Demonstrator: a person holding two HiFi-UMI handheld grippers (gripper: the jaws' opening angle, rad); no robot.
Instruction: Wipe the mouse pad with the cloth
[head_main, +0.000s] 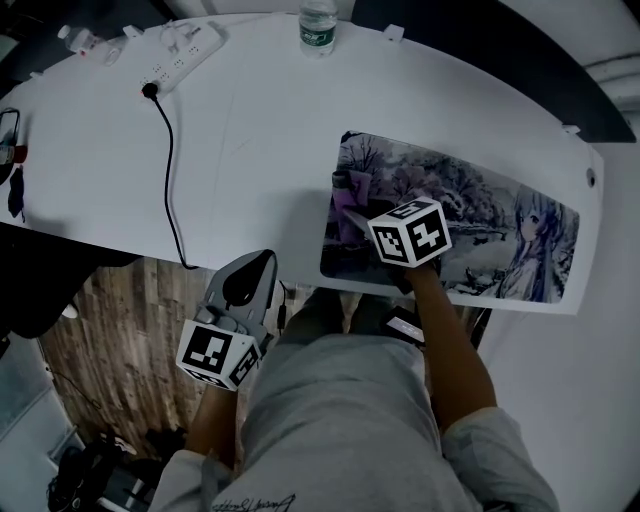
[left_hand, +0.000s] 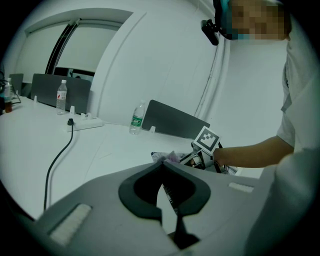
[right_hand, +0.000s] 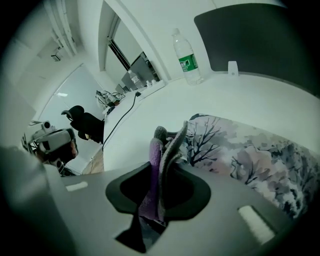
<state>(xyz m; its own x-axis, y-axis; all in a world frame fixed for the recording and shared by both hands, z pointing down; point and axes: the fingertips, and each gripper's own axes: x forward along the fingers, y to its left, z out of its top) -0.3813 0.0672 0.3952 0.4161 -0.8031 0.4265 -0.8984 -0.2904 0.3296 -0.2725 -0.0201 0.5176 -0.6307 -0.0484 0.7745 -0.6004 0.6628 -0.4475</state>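
The mouse pad (head_main: 470, 220), long and printed with a wintry anime picture, lies at the right of the white table (head_main: 250, 130). My right gripper (head_main: 352, 215) is over the pad's left end, shut on a purple and grey cloth (head_main: 349, 193). In the right gripper view the cloth (right_hand: 167, 142) stands folded between the jaws of that gripper (right_hand: 165, 165), with the mouse pad (right_hand: 250, 150) spread beyond it. My left gripper (head_main: 265, 260) hangs off the table's near edge, above the person's lap. Its jaws meet at the tips with nothing in them (left_hand: 162, 166).
A water bottle (head_main: 318, 25) stands at the table's far edge. A white power strip (head_main: 185, 50) lies at the far left, and its black cable (head_main: 170, 160) runs over the near edge. Small items sit at the far left corner. Wooden floor shows below.
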